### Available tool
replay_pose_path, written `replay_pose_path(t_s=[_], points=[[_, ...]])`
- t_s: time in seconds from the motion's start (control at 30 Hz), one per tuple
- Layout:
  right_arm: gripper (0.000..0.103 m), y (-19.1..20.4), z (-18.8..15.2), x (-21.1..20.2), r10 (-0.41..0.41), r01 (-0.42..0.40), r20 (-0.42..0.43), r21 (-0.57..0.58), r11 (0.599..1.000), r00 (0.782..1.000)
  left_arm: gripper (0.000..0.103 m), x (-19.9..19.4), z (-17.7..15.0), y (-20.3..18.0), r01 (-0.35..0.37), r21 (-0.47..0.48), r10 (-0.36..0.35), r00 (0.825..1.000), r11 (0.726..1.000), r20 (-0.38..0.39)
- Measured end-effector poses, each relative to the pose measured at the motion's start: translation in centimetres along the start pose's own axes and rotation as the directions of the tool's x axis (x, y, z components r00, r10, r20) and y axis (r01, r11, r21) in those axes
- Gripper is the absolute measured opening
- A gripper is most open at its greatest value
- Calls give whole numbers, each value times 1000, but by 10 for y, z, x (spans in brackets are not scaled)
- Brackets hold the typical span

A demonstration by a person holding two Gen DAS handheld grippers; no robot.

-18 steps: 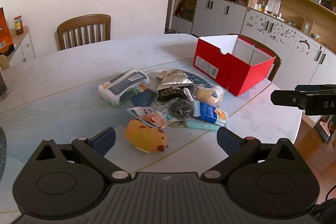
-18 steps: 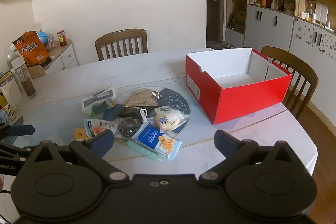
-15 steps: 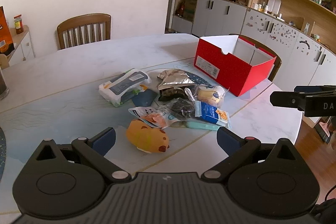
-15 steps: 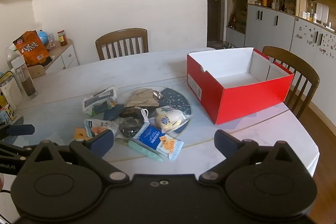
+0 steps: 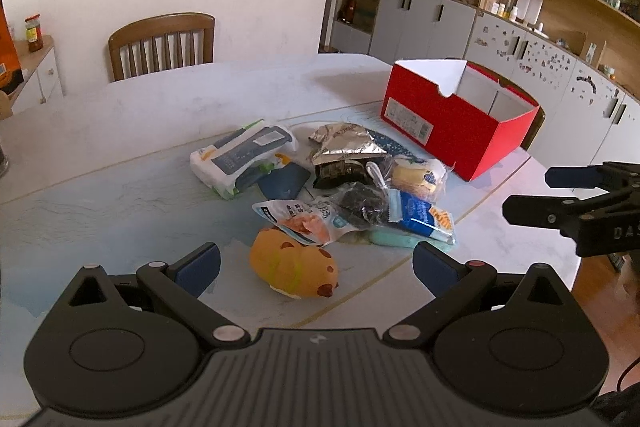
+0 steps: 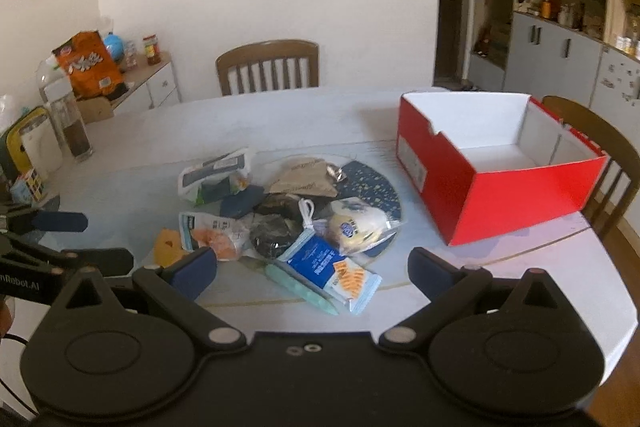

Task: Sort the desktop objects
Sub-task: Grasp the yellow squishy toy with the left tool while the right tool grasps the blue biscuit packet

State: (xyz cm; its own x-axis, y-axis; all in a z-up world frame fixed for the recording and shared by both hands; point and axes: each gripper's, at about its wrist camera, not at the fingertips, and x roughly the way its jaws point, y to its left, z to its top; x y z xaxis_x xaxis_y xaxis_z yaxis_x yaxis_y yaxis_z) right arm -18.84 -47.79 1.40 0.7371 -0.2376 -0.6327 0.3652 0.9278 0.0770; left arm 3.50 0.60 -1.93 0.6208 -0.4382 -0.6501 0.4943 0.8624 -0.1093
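A pile of small objects lies mid-table: an orange plush toy (image 5: 294, 267), a white wipes pack (image 5: 244, 155), a silver foil bag (image 5: 345, 142), a snack pouch (image 5: 298, 219), a blue packet (image 6: 332, 266) and a wrapped bun (image 6: 356, 227). An open, empty red box (image 6: 500, 187) stands to the right of the pile. My left gripper (image 5: 316, 261) is open, above the table with the plush toy between its fingers' line. My right gripper (image 6: 312, 269) is open above the blue packet. Both are empty.
Wooden chairs stand behind the table (image 6: 268, 67) and behind the red box (image 6: 608, 155). A side cabinet (image 6: 120, 87) at left holds an orange snack bag and jars. A bottle (image 6: 74, 131) stands at the table's left edge. Cupboards line the right wall.
Both grippers have moved forward and slightly lower toward the pile; the right view has also swung a little left. No object on the table has moved.
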Motion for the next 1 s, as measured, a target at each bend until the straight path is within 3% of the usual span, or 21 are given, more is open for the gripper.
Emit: replay_pose_path(t_s=[0.33, 0.53, 0.57, 0.63, 0.7, 0.87, 1.0], points=[[101, -15, -2, 44, 31, -31, -64, -4, 1000, 997, 103, 37, -4, 3, 3, 70, 0, 999, 998, -35], [99, -27, 0, 74, 22, -22, -106, 3, 1000, 994, 103, 54, -2, 0, 42, 118, -36, 998, 992, -60], [99, -30, -1, 79, -129, 144, -104, 154, 978, 986, 103, 57, -2, -1, 42, 123, -34, 997, 992, -65], [98, -37, -3, 90, -131, 151, -125, 163, 975, 983, 102, 63, -2, -2, 43, 137, -33, 997, 990, -76], [95, -43, -4, 98, -190, 220, -143, 240, 945, 971, 102, 69, -2, -2, 31, 136, -20, 996, 990, -87], [94, -51, -5, 113, -176, 214, -169, 246, 945, 970, 102, 82, -5, 0, 64, 165, -44, 992, 984, -121], [86, -54, -5, 122, -139, 184, -191, 243, 952, 972, 102, 89, -8, -1, 81, 176, -56, 988, 981, -143]])
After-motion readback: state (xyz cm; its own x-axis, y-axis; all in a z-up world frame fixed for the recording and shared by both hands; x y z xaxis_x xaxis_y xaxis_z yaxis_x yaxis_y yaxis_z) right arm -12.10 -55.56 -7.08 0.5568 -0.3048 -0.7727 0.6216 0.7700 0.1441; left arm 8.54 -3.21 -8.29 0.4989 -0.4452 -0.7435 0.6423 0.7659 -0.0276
